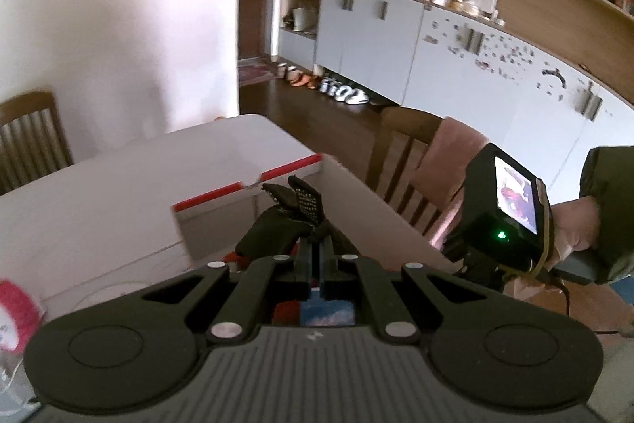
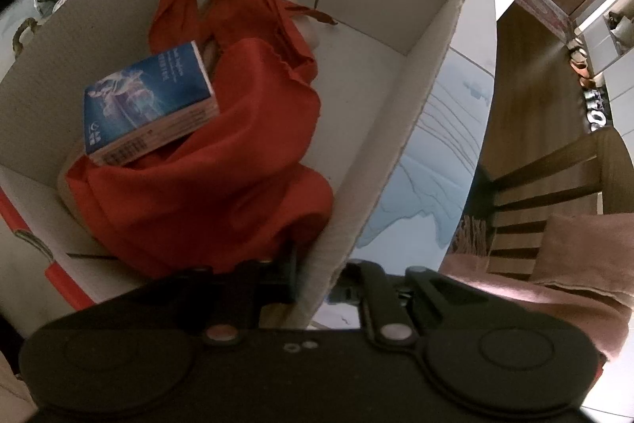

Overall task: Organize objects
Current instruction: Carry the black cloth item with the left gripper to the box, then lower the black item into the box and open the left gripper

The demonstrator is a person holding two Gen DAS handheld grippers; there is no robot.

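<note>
Left wrist view first: your left gripper is clamped tight on a black glove; the pads pinch the cuff end and the dotted fingertips stick up past the jaws; it's hanging just over the near rim of the cardboard box, the white one with the red-striped edge, which sits at the far right corner of the tabletop; I can also see your right hand and the back of the other gripper off to the right, beside the box's right wall.

Right wrist view: your right gripper is straddling that right wall of the box; one jaw is inside, the other outside, and they look nearly closed on the cardboard, so I'd call that a pinch on the wall to steady it; inside there's a red cloth bag filling most of the floor and a blue carton lying tilted on top of it, toward the left wall.

Tips for the drop, imo: keep the right pinch firm so the box doesn't skid off the corner; carry the glove further over the middle before you let go, since it's floppy and could drape over the rim; aim for the bare floor at the far right corner or the bag's open part, not the carton; open wide and lift straight away so the fabric doesn't snag on the pads.
</note>
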